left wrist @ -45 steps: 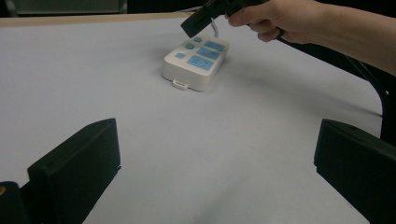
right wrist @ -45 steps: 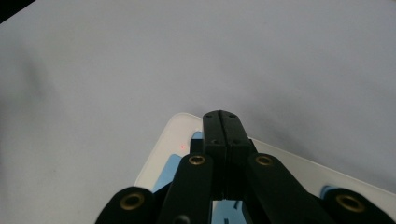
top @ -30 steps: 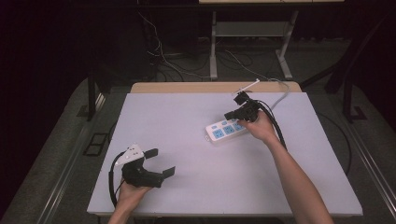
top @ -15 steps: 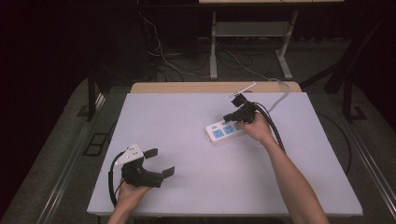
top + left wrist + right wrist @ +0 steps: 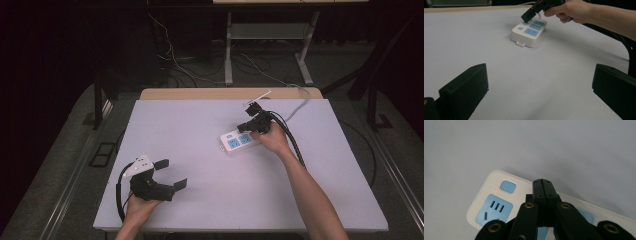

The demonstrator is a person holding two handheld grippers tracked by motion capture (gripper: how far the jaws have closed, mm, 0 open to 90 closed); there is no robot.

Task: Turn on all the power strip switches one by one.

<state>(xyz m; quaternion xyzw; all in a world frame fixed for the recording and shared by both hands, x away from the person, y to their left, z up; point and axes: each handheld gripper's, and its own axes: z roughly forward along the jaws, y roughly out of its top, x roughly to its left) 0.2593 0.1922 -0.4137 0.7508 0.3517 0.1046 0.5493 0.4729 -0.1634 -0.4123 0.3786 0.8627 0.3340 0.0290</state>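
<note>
Right tool [image 5: 248, 123] jaws together, tipped down; left tool [image 5: 172, 174] jaws apart.

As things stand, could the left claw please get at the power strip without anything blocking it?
Probably yes: bare table lies between the open left claw and the power strip, though the shut right claw is over its top.

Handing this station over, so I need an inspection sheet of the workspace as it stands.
Surface: pale grey table, flat, bare but for the job's thing.
Job's things: white power strip with blue sockets and a blue button; small red light beside the button.
Clutter: nothing seen.
Grippers: right gripper shut, tips down on the strip's top; left gripper open, empty, near the table's front left.
Cables: power strip lead runs off the far edge; gripper cables trail back.
Surroundings: dark floor, loose floor wires, metal frame legs.
</note>
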